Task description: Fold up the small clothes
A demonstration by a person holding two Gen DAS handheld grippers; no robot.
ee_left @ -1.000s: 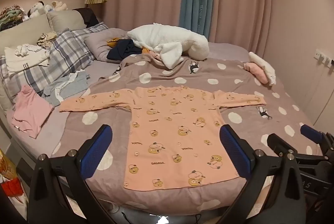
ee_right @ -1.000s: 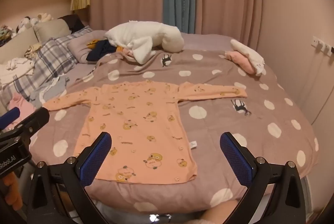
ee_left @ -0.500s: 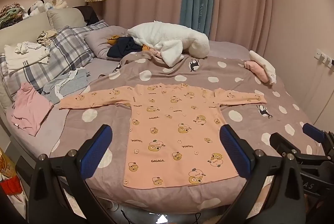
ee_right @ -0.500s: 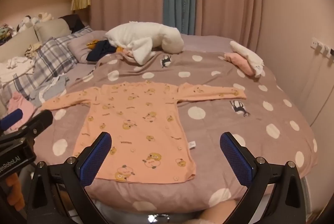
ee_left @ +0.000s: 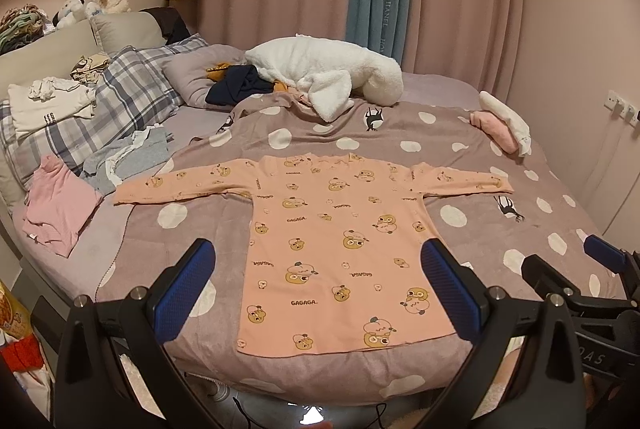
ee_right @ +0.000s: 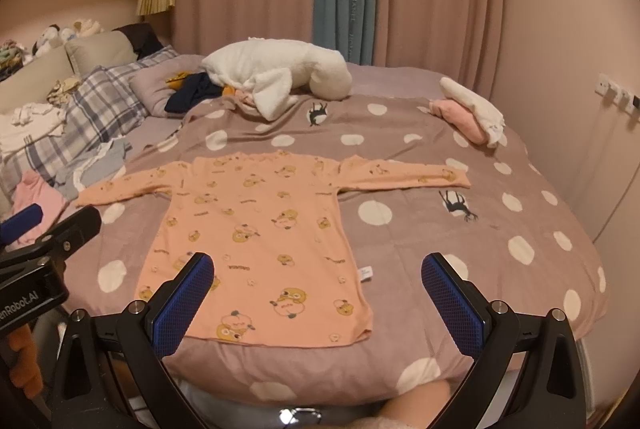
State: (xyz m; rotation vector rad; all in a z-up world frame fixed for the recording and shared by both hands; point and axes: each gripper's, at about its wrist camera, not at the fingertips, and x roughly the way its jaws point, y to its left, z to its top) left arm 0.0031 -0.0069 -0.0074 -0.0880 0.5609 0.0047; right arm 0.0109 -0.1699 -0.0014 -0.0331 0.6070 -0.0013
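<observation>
A small peach long-sleeved shirt (ee_left: pixel 332 237) with cartoon prints lies flat on the spotted mauve blanket (ee_left: pixel 208 221), both sleeves spread out, hem towards me. It also shows in the right wrist view (ee_right: pixel 260 229). My left gripper (ee_left: pixel 320 293) is open and empty, held above the hem at the bed's near edge. My right gripper (ee_right: pixel 318 303) is open and empty, over the shirt's lower right corner. Each gripper shows at the side of the other's view.
A white fluffy garment (ee_left: pixel 324 69) and dark clothes (ee_left: pixel 236 89) lie at the far side. Plaid pillows (ee_left: pixel 120 101), a pink garment (ee_left: pixel 56 205) and a grey one (ee_left: pixel 128 157) lie left. A pink and white bundle (ee_left: pixel 504 125) lies far right.
Both grippers have drifted slightly, so the shirt sits a little differently in each view. The shirt has not moved and both grippers stay open.
</observation>
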